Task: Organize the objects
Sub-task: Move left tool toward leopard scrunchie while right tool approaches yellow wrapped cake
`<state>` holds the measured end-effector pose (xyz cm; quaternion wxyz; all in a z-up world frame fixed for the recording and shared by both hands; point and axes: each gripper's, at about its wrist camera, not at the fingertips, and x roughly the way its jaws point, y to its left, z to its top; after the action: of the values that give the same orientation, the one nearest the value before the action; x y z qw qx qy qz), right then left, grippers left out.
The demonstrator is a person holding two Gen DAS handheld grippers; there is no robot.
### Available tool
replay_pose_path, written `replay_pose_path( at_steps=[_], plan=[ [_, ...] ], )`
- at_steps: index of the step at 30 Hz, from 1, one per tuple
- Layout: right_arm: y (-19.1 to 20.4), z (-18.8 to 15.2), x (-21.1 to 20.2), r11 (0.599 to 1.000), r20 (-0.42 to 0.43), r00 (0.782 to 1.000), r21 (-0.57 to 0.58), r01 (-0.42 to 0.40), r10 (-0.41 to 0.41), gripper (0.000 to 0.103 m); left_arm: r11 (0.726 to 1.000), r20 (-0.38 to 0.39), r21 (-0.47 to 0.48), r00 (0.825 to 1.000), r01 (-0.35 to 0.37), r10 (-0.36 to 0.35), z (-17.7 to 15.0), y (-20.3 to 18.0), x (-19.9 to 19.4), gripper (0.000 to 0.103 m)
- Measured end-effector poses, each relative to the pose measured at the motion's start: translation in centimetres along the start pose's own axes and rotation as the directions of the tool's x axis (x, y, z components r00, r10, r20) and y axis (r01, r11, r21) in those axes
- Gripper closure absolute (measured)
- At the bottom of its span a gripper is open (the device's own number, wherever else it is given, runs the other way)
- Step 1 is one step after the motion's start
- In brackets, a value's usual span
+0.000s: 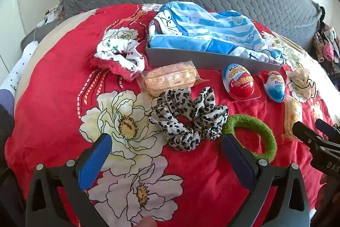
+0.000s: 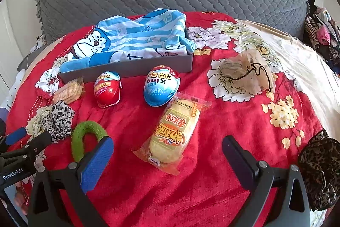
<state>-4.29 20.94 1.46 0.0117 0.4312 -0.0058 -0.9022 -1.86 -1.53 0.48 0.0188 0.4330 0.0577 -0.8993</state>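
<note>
The grey box is the likely home for everything here: it sits on the red floral blanket with a blue-striped cartoon cloth heaped in it, spilling over its far and right edges, so little room shows inside. The loose things lie in a band along the box's near wall, probably laid out for sorting by kind.

Just in front of that wall are two foil eggs, glossy red-and-blue, lying on their sides a little apart. Nearer than the eggs is a yellow snack pack, clear crinkly wrapper, angled with one end toward the blue egg. Left of the eggs, close to the box's left corner, lies a second wrapped biscuit, and beyond it a white-and-red scrunchie. In front of the biscuit sits a leopard scrunchie, touching a green fuzzy ring.

The left gripper hangs spread wide, lined up on the leopard scrunchie, holding nothing. The right gripper is likewise wide and empty, framing the snack pack, which looks like its next pick. A crumpled beige bag lies well right of the box, and a darker leopard scrunchie sits farther out still.
</note>
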Motion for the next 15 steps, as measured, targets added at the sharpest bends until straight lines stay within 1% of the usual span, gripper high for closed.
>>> replay_pose_path(
  at_steps=[11, 15],
  plan=[
    [-0.7, 0.3, 0.8, 0.999, -0.022, 1.0, 0.033, 0.007, -0.006, 0.001, 1.0, -0.008, -0.009, 1.0, -0.003, 0.003, 0.3, 0.1, 0.7, 0.0],
    [-0.9, 0.3, 0.9, 0.999, -0.026, 1.0, 0.039, 0.005, -0.004, 0.001, 1.0, 0.009, 0.005, 1.0, -0.006, 0.006, 0.8, -0.4, 1.2, 0.0]
  ],
)
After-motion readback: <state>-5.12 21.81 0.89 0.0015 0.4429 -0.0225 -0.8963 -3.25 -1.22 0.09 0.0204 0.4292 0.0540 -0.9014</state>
